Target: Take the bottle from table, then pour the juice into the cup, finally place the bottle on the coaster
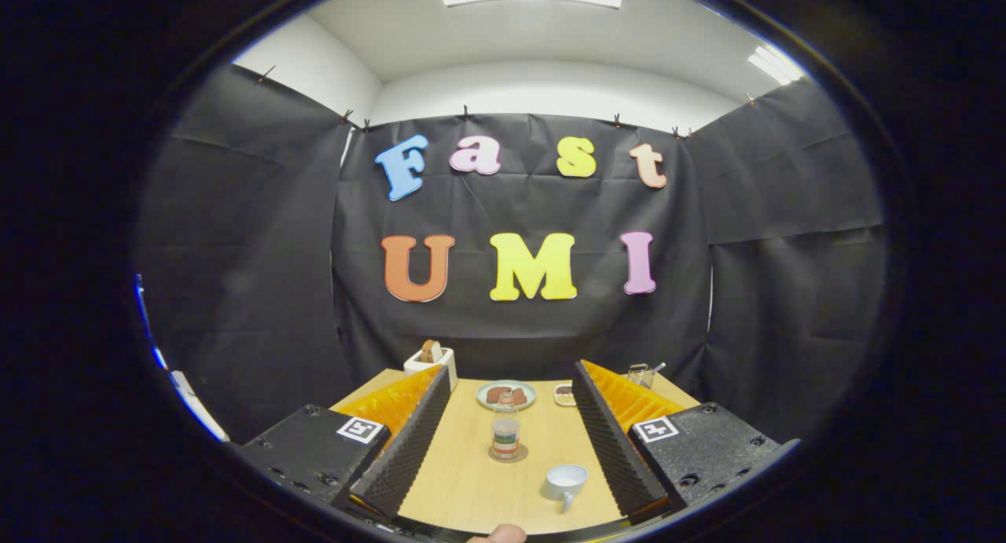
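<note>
Tongs: my tongs [509, 441] stand wide open, the two ribbed black fingers [413, 441] spread apart low in the frame, gripping nothing.
Bottle: the small clear bottle [505, 433] stands upright at lower centre, between my fingers and apart from both; dark liquid fills its lower part, the cap end is hard to make out against the plate behind.
Coaster: a round brown coaster [508, 454] lies under the bottle; I see only its rim.
Cup: a white cup [566, 482] sits on the desk [464, 480] just right of and nearer than the bottle, handle towards me, close to my right finger; its inside looks pale, contents unclear.
Plate: a pale plate [506, 394] with brownish food lies beyond the bottle, partly covered by the bottle's top.
Small dish: a little dish [563, 394] right of the plate is cut off by my right finger.
White box: a white container [431, 361] at the desk's far left corner holds something brown I cannot identify.
Wire basket: a small metal basket [643, 374] shows above my right finger, its base hidden.
Fingertip: a fingertip [497, 535] pokes in at the bottom edge.
</note>
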`<move>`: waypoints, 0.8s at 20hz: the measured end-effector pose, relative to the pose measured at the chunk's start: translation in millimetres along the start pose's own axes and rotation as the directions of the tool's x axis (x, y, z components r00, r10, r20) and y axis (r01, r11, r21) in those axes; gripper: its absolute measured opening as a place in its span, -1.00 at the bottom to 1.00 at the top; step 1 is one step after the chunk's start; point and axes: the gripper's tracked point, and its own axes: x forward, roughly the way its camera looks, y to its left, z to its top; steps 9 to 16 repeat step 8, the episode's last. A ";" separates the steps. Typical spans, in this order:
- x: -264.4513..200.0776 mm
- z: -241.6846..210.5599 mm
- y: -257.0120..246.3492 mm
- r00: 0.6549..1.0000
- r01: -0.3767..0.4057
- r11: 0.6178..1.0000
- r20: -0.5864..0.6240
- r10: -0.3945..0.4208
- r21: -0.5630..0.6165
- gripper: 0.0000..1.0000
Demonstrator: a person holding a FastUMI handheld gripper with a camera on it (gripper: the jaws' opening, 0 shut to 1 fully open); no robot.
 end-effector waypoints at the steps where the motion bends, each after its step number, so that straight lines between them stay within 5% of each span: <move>1: -1.1 -0.6 3.0 1.000 -0.003 1.000 0.000 0.003 0.008 1.00; 16: -7.4 -2.8 6.7 1.000 0.013 1.000 0.015 -0.013 0.002 1.00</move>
